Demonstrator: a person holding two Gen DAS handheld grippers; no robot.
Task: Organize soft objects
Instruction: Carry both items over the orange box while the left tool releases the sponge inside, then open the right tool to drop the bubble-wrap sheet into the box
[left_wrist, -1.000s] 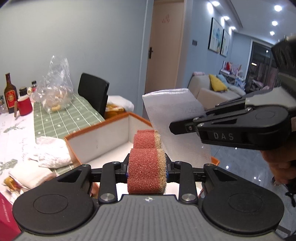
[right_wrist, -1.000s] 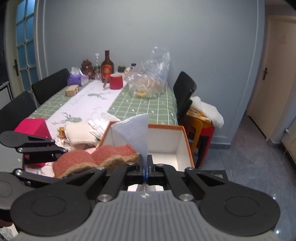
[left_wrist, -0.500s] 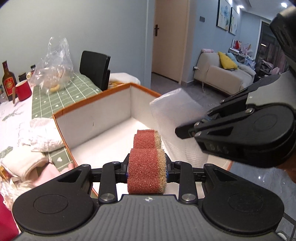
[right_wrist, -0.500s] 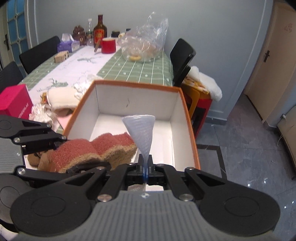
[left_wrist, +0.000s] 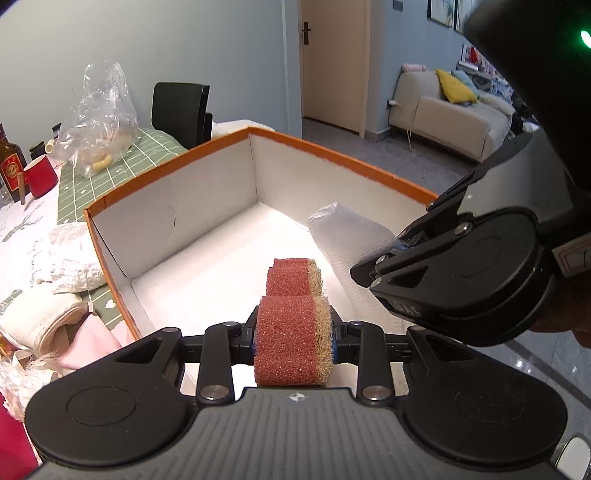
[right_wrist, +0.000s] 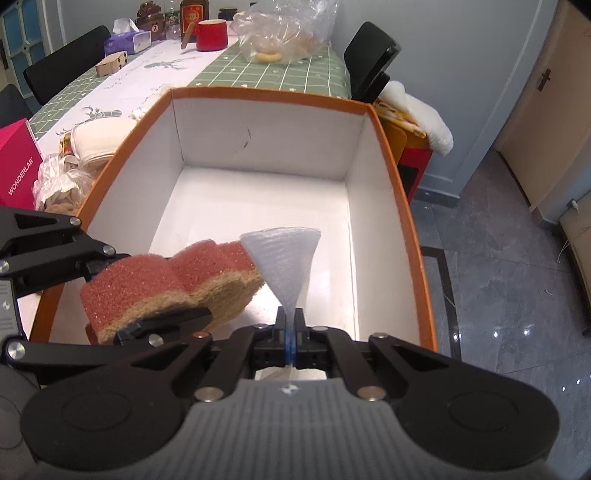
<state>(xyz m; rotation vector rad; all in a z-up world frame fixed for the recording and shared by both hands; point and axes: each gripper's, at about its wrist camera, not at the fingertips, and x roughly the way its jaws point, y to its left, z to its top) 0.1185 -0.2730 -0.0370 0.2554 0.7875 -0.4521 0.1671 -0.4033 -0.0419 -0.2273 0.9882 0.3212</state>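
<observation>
Left wrist view
Left gripper (left_wrist: 293, 338): clamped on the sponge (left_wrist: 291, 343), red face up, tan edge on the right.
Sponge: over the box (left_wrist: 173, 177) interior.
Right gripper (left_wrist: 373, 266): at the right, above the box, gripping white foam sheet (left_wrist: 347, 232).

Right wrist view
Right gripper (right_wrist: 290, 332): jaws pinched tight on the foam sheet (right_wrist: 286, 258), which fans out.
Sponge (right_wrist: 173, 280): at the left, touching the sheet, above the box (right_wrist: 391, 177) floor.
Table (right_wrist: 147, 74): beyond the box.
</observation>
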